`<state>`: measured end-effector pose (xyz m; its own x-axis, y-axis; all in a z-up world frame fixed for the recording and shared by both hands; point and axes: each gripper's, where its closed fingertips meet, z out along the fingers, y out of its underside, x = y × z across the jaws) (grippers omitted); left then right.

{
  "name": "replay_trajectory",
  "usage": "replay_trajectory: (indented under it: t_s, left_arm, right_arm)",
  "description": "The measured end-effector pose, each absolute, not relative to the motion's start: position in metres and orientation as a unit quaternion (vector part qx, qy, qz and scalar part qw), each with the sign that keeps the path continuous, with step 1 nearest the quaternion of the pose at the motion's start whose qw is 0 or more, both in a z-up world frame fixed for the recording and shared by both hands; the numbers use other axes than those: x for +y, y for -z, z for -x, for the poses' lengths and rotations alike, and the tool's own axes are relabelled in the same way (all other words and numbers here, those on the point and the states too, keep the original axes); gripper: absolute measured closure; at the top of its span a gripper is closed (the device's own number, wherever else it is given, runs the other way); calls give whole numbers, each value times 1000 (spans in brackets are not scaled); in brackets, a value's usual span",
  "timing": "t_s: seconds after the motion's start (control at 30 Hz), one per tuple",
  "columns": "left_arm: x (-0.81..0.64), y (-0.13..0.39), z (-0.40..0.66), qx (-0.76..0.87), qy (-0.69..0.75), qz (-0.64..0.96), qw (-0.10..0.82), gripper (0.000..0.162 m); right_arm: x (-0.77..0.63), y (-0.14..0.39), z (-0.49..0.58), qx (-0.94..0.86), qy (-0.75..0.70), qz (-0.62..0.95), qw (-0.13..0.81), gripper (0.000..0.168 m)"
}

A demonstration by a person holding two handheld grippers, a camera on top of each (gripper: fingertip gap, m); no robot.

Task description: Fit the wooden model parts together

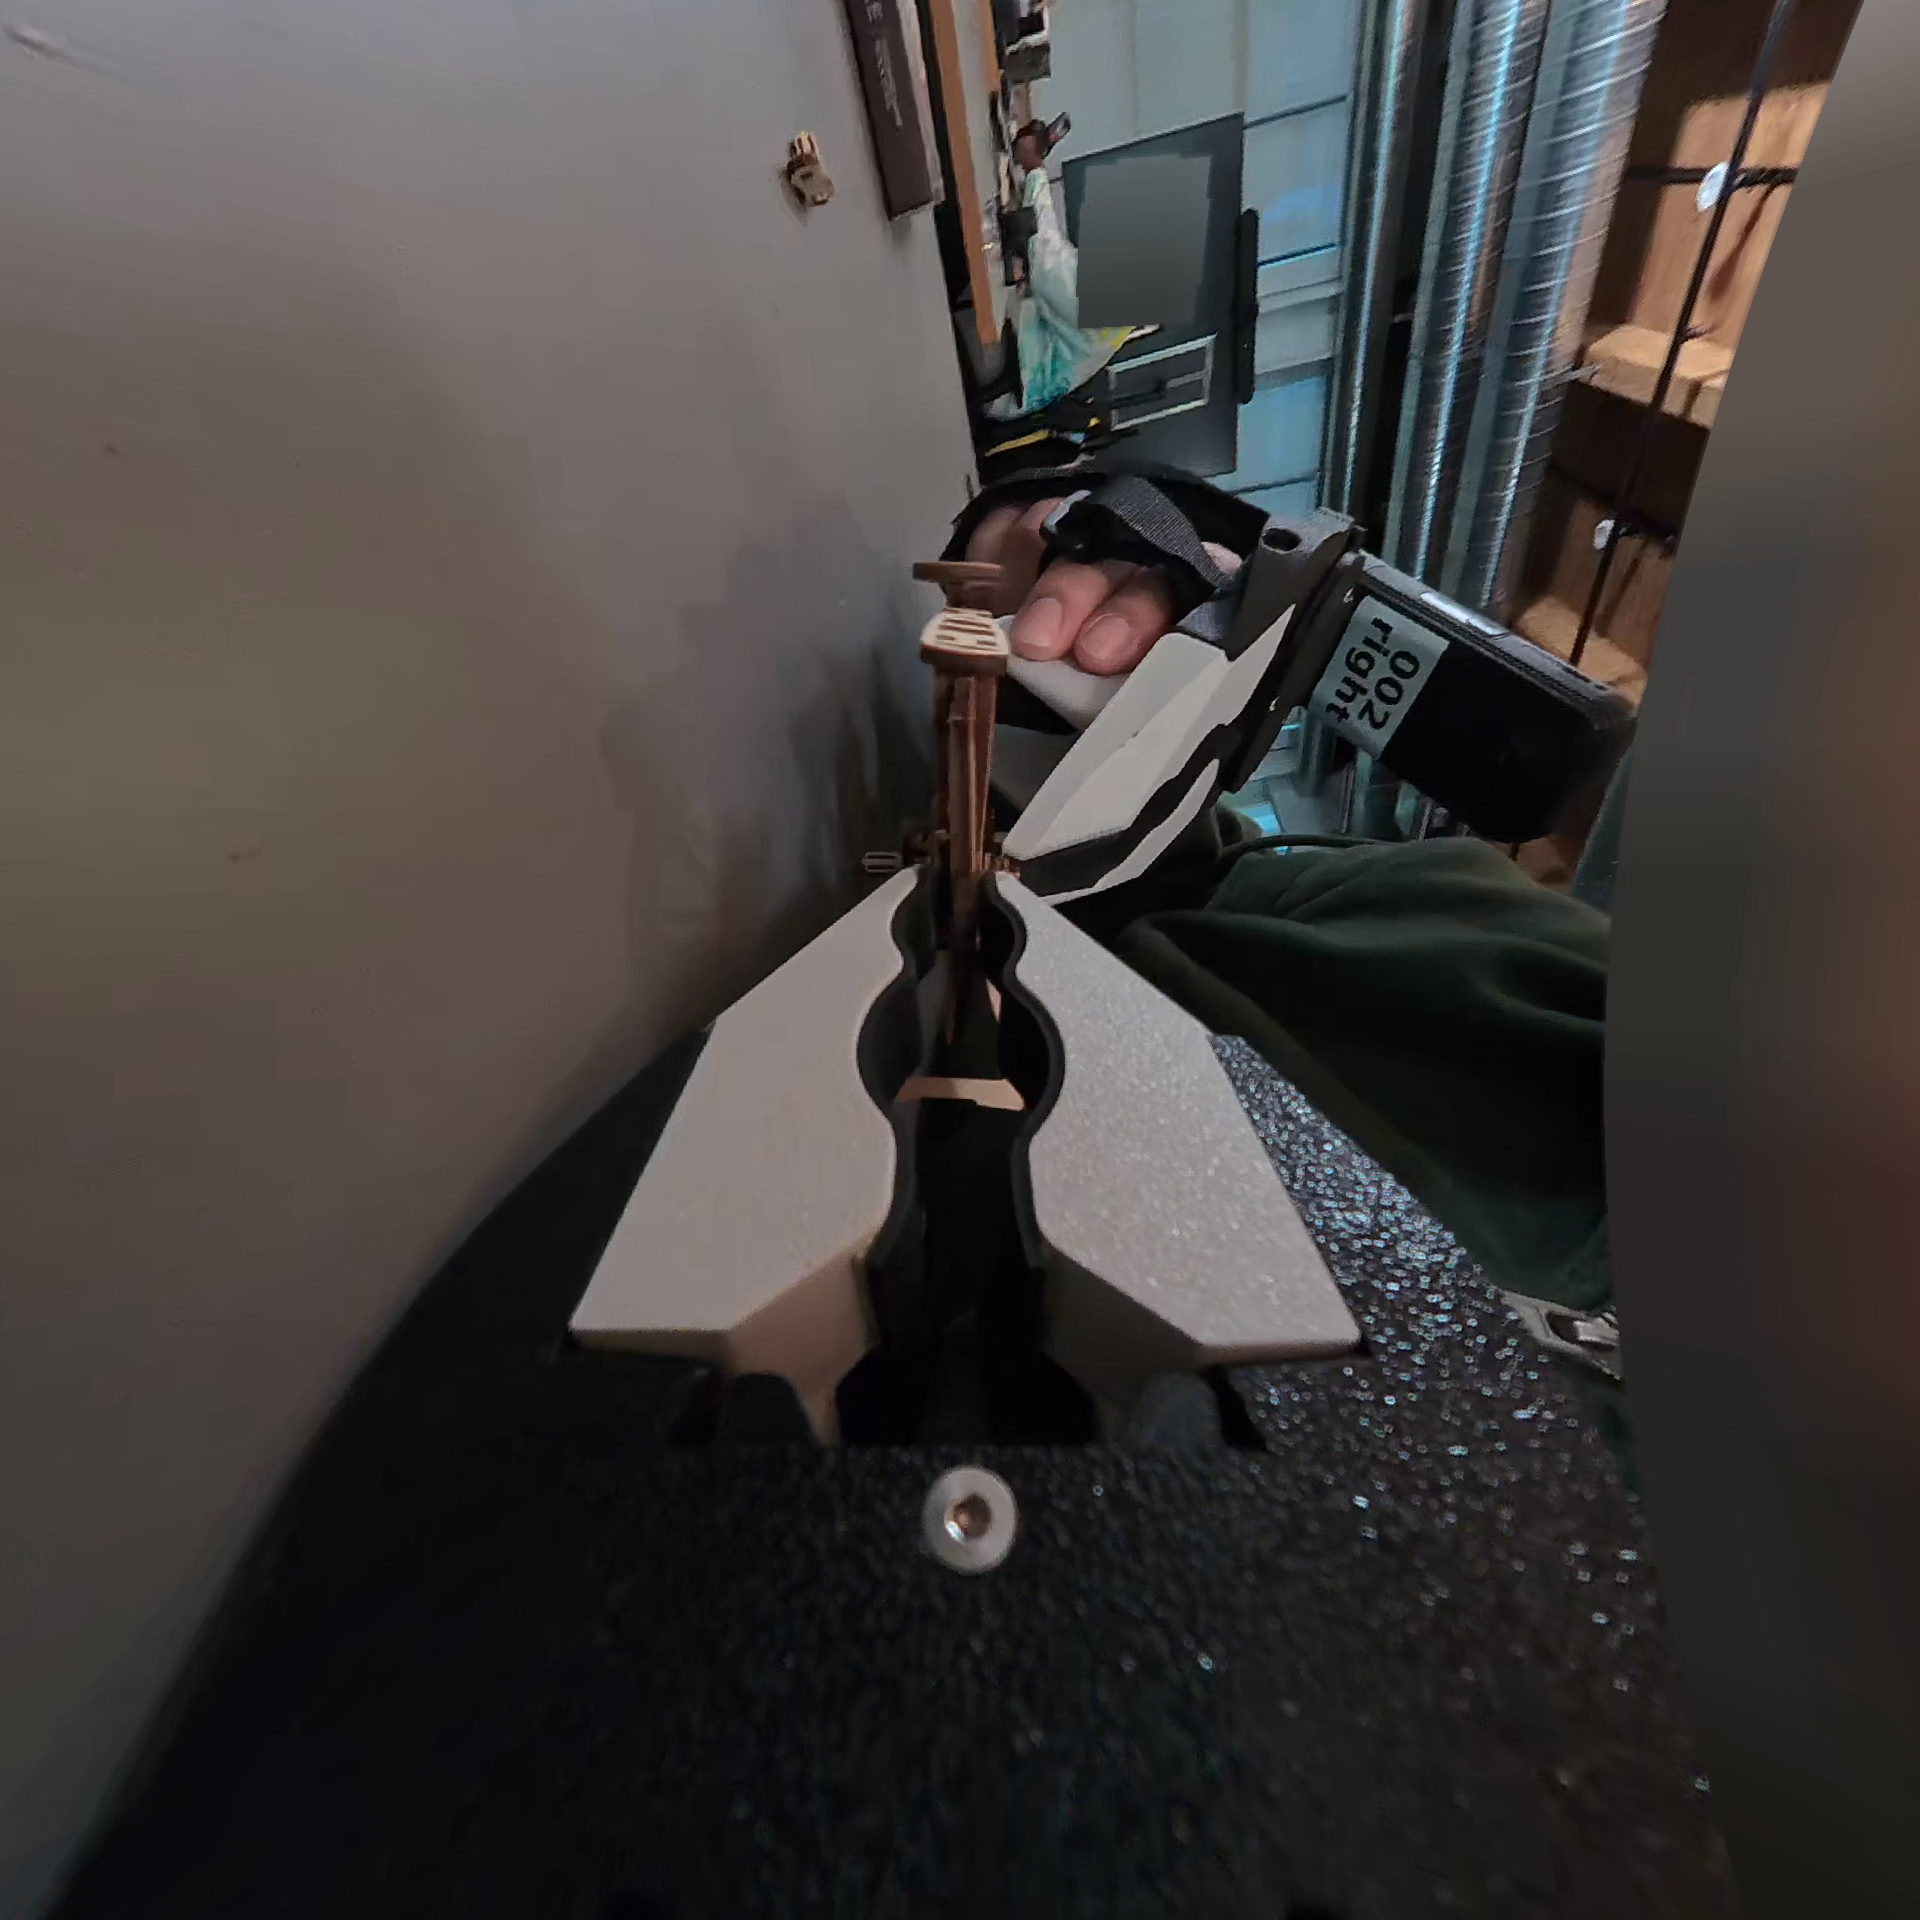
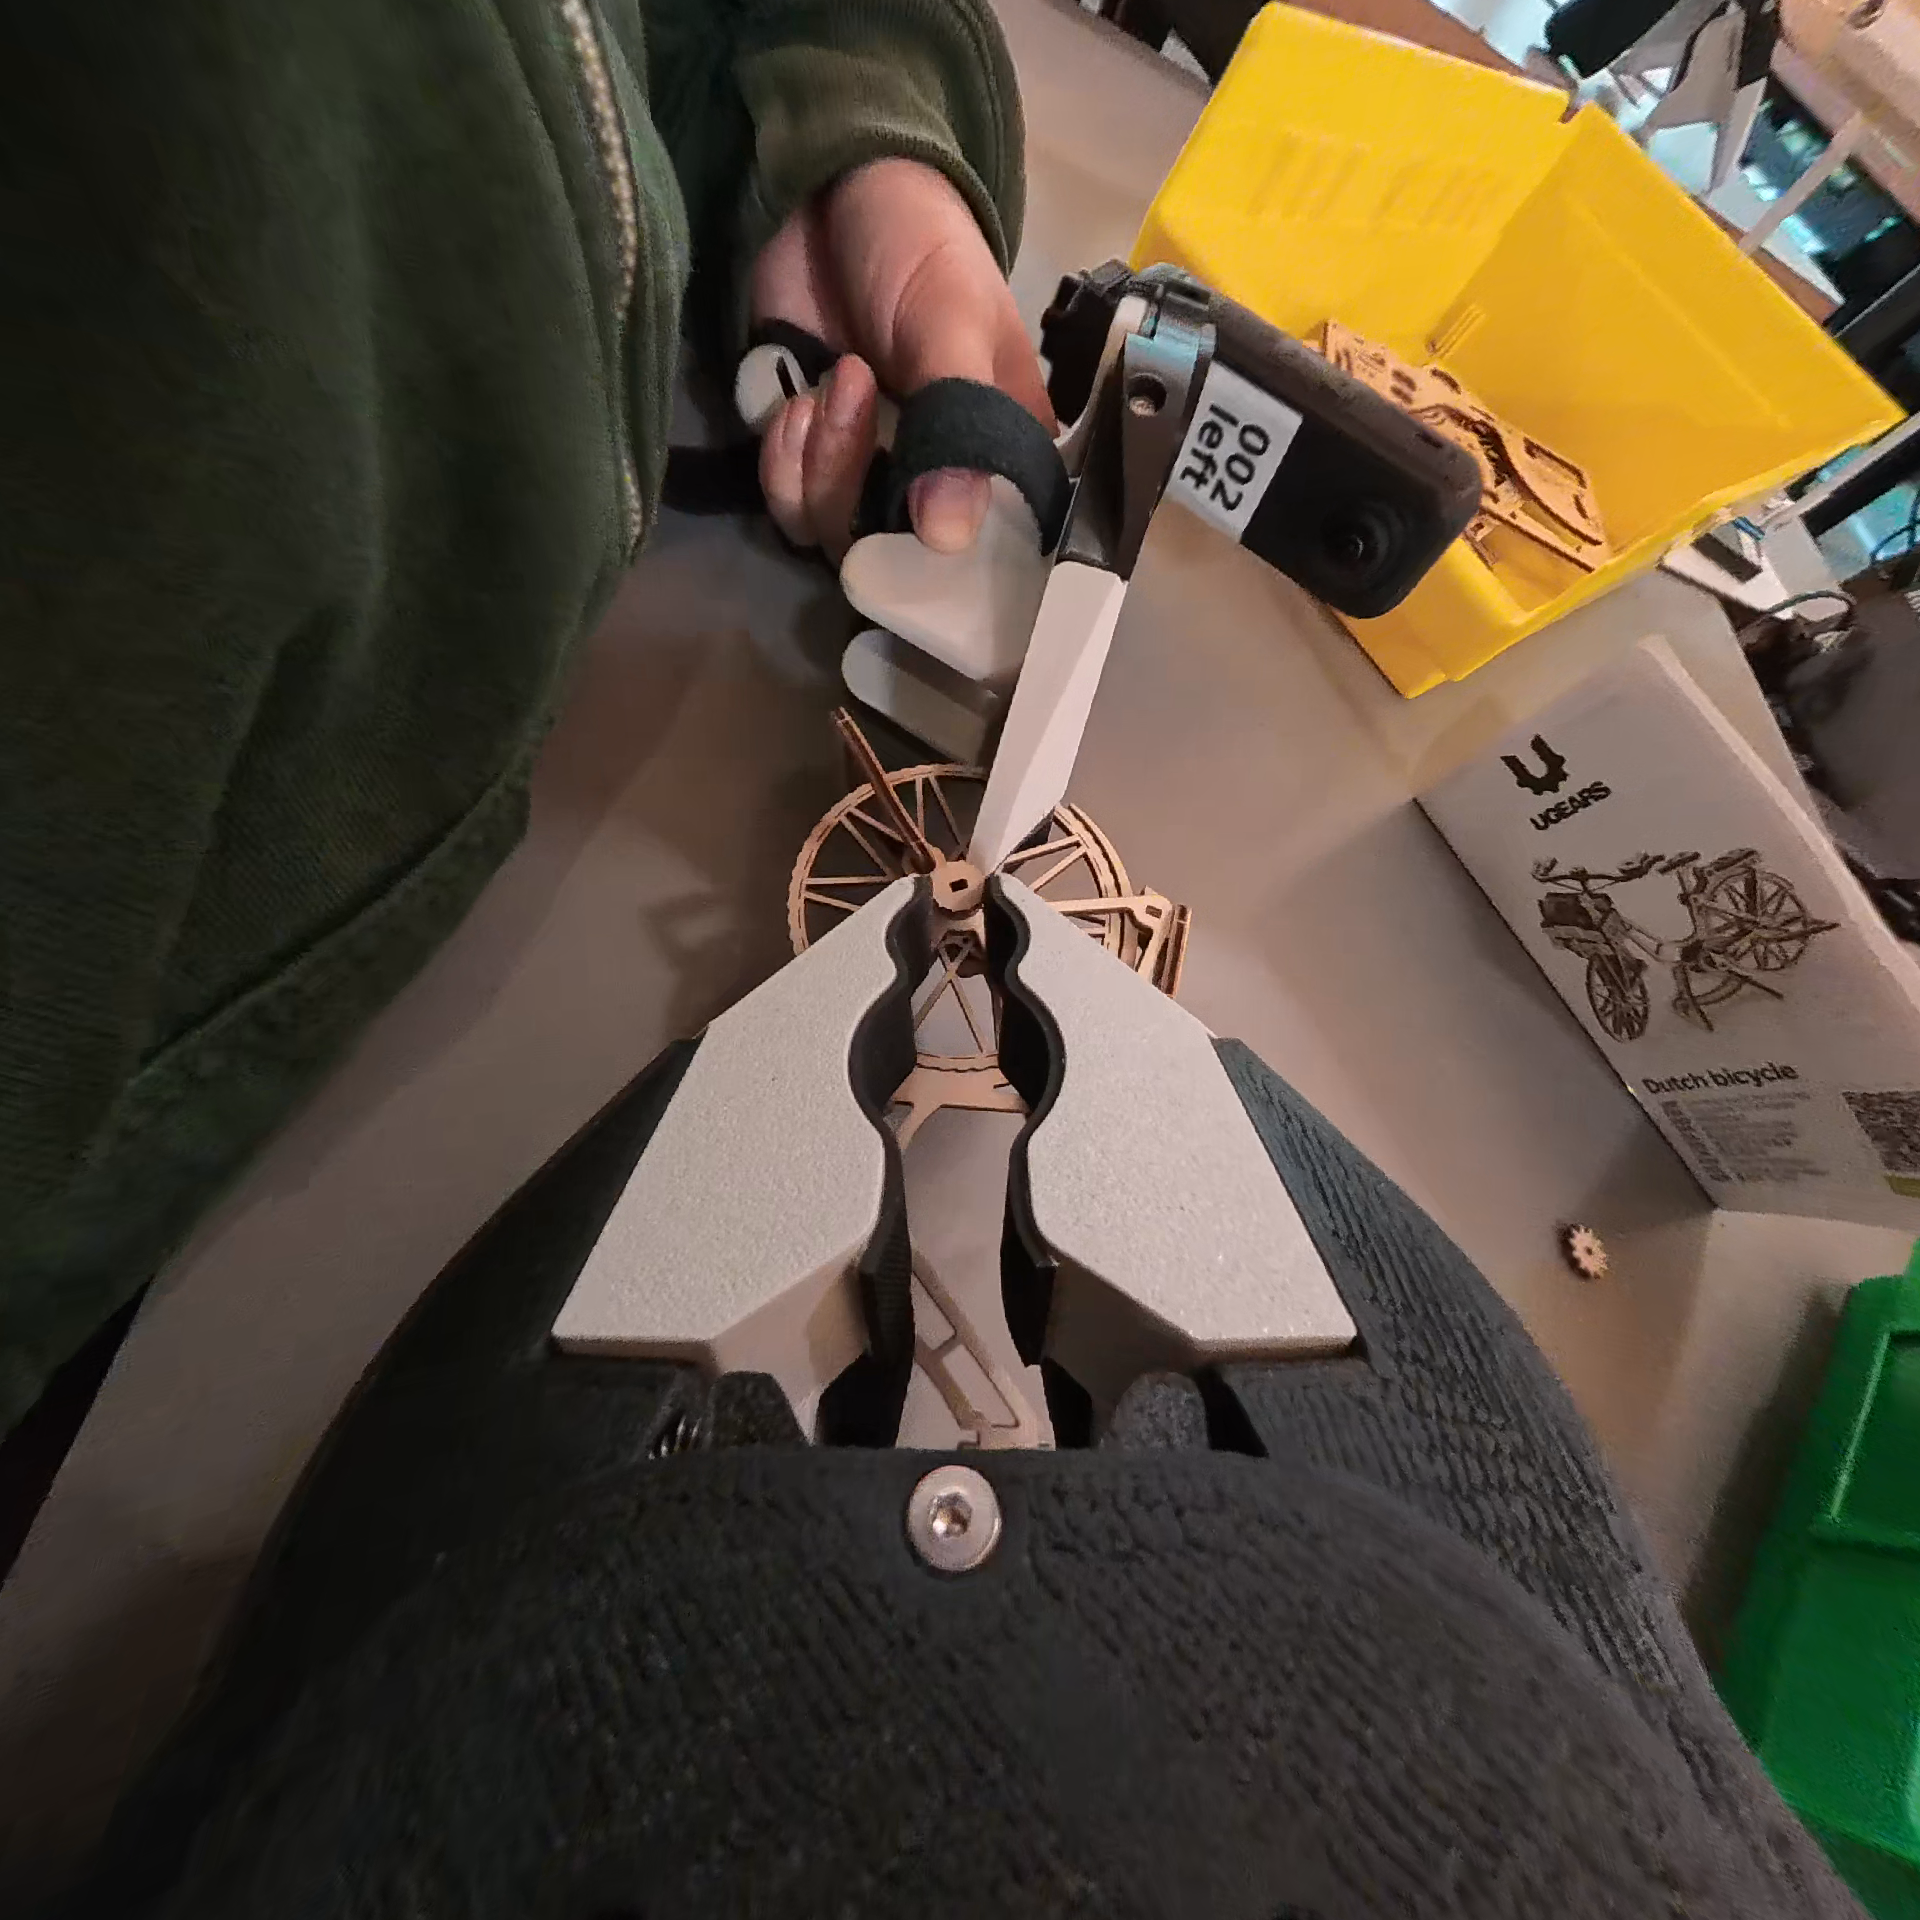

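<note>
The wooden bicycle model [image 1: 961, 727] shows edge-on in the left wrist view. My left gripper [image 1: 956, 888] is shut on its thin frame. In the right wrist view the model's spoked wheel [image 2: 842, 894] stands just above the beige table [image 2: 1299, 831]. My right gripper [image 2: 954, 896] is shut on a small wooden hub piece [image 2: 954, 886] with a square hole, held at the wheel's centre. The left gripper [image 2: 982, 847] comes down from above and its tip touches the same spot. The right gripper [image 1: 1013, 844] shows in the left wrist view beside the model. The rest of the model is hidden behind the fingers.
A yellow bin [image 2: 1558, 312] holding several wooden parts stands at the back right. A white kit box [image 2: 1714, 935] with a bicycle picture lies to the right, with a small wooden gear [image 2: 1584, 1250] next to it. A green bin [image 2: 1849, 1507] is at the right edge. A person's green sleeve [image 2: 312, 520] fills the left.
</note>
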<state>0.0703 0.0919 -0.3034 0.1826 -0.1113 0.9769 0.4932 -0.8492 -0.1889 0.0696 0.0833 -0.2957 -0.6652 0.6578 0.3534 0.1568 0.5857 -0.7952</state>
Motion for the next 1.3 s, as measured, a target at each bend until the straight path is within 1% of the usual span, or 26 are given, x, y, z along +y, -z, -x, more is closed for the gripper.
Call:
replay_trajectory:
  t_s: [0.17, 0.67, 1.13, 1.3]
  left_arm:
    - [90, 306, -73, -122, 620, 738, 236, 156]
    - [84, 310, -81, -95, 613, 753, 220, 157]
    - [84, 312, -81, -99, 603, 761, 219, 156]
    - [84, 311, -81, -99, 609, 756, 221, 156]
  right_arm:
    - [84, 298, -72, -825, -388, 244, 329, 160]
    - [78, 304, -80, -833, -420, 269, 241, 160]
    - [79, 308, -79, -833, -422, 286, 215, 160]
    - [78, 305, -79, -827, -429, 287, 223, 160]
